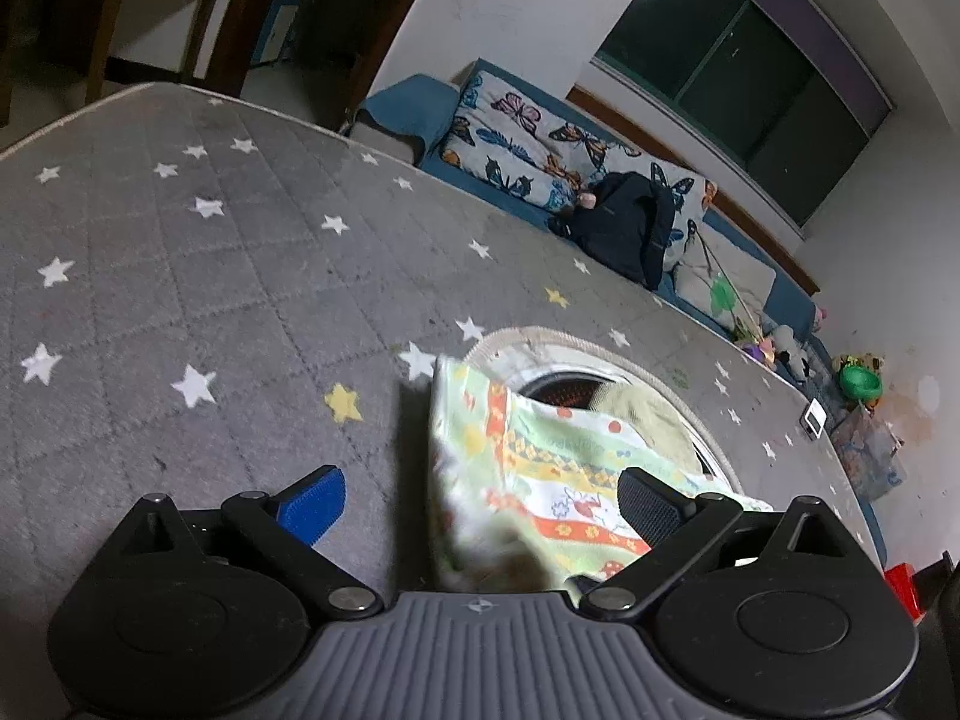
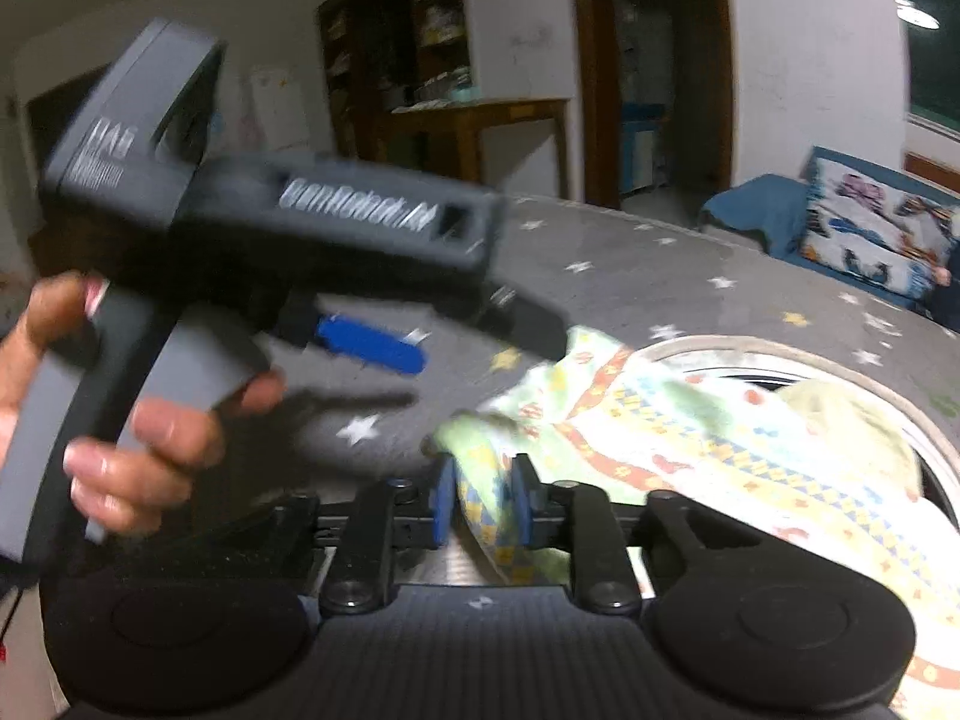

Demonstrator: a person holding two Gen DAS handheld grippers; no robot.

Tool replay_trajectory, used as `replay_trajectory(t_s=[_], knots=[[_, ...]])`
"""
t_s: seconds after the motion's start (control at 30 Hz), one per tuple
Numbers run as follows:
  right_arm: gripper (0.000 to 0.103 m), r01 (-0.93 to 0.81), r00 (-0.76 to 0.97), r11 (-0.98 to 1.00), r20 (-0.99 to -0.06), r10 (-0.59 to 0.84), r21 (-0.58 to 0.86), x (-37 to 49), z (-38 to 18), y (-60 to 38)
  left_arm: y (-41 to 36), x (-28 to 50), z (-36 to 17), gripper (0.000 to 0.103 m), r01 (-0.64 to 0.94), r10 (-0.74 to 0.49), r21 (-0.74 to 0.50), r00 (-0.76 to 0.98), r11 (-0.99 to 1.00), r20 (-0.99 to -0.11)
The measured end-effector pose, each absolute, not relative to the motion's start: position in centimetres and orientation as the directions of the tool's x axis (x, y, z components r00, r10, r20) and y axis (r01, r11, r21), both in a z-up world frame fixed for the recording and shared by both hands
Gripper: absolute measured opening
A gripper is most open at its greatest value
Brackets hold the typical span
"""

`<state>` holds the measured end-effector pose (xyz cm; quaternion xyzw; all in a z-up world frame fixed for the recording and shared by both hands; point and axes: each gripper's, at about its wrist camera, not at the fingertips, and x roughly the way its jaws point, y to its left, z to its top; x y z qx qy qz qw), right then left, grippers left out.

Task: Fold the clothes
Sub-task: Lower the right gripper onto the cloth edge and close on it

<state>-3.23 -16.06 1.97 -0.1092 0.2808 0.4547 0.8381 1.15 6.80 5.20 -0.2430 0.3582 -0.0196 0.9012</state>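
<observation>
Right gripper [image 2: 480, 501] is pinched on a bunched corner of the pale green patterned cloth [image 2: 690, 438], which drapes over a round rimmed basket [image 1: 540, 342] on the grey star-print mattress [image 1: 180, 252]. Left gripper [image 1: 480, 495] is spread wide, holding nothing, with a hand [image 2: 108, 420] on its handle.

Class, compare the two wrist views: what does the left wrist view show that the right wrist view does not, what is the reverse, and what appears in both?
Only the left wrist view shows the dark jacket on the sofa, the green toy in the corner, and the left gripper from behind, jaws wide open.

Only the right wrist view shows a hand holding the left gripper's handle, and the right gripper shut on the patterned cloth.

Both show the patterned cloth, the starred grey mattress and the butterfly cushion.
</observation>
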Motion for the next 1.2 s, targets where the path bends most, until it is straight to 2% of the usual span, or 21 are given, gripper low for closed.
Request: replay_trajectory(t_s=[0.03,0.07,0.2,0.3,0.37,0.4,0.43,0.63,0.87,0.9,1.0,1.03,1.07,1.2], knots=[[0.054,-0.83,0.426,0.554,-0.572,0.701,0.061,-3.5,1.8,-15.7,6.9,1.1,5.2,0.099,-0.142,-0.207,-0.451,0.742,0.881,-0.637],[0.057,-0.836,0.423,0.546,-0.58,0.697,0.046,-3.8,1.6,-15.4,7.0,1.1,5.2,0.099,-0.145,-0.204,-0.451,0.742,0.881,-0.638],[0.056,-0.848,0.413,0.53,-0.619,0.668,0.007,-4.0,0.4,-14.1,7.2,1.0,5.0,0.099,-0.149,-0.202,-0.447,0.738,0.882,-0.643],[0.046,-0.835,0.438,0.55,-0.632,0.64,-0.021,-2.5,-0.5,-13.4,7.0,1.0,4.8,0.099,-0.147,-0.208,-0.449,0.733,0.881,-0.648],[0.026,-0.819,0.458,0.574,-0.629,0.628,-0.023,-2.1,-0.4,-13.6,6.9,1.0,4.6,0.099,-0.137,-0.214,-0.445,0.729,0.885,-0.65],[0.023,-0.812,0.457,0.583,-0.624,0.634,-0.003,-1.9,-0.2,-13.9,6.7,1.0,4.6,0.099,-0.134,-0.215,-0.443,0.728,0.887,-0.651],[0.013,-0.808,0.451,0.589,-0.615,0.647,0.027,-1.6,0.0,-14.3,6.6,1.1,4.5,0.099,-0.132,-0.217,-0.441,0.726,0.888,-0.653],[0.009,-0.781,0.447,0.609,-0.555,0.701,0.14,-0.9,1.7,-16.7,6.3,0.9,4.4,0.103,-0.132,-0.219,-0.446,0.727,0.885,-0.651],[0.01,-0.792,0.452,0.601,-0.562,0.693,0.104,-1.6,1.6,-16.8,6.9,0.6,4.6,0.103,-0.145,-0.205,-0.446,0.735,0.883,-0.646],[0.011,-0.793,0.451,0.601,-0.569,0.688,0.099,-1.7,1.5,-16.6,7.1,0.6,4.6,0.103,-0.148,-0.203,-0.445,0.736,0.883,-0.646],[0.032,-0.806,0.442,0.587,-0.585,0.68,0.073,-2.1,1.4,-16.0,7.5,0.4,4.7,0.103,-0.157,-0.193,-0.442,0.737,0.883,-0.647],[0.049,-0.811,0.444,0.582,-0.587,0.677,0.059,-2.2,1.3,-15.7,7.6,0.3,4.7,0.103,-0.158,-0.192,-0.443,0.738,0.882,-0.647],[0.057,-0.82,0.441,0.571,-0.59,0.676,0.041,-2.5,1.1,-15.4,7.7,0.3,4.6,0.103,-0.16,-0.192,-0.445,0.738,0.881,-0.647],[0.067,-0.847,0.42,0.531,-0.614,0.668,-0.001,-3.0,0.3,-13.8,7.7,0.2,4.7,0.103,-0.158,-0.19,-0.44,0.739,0.884,-0.646]])
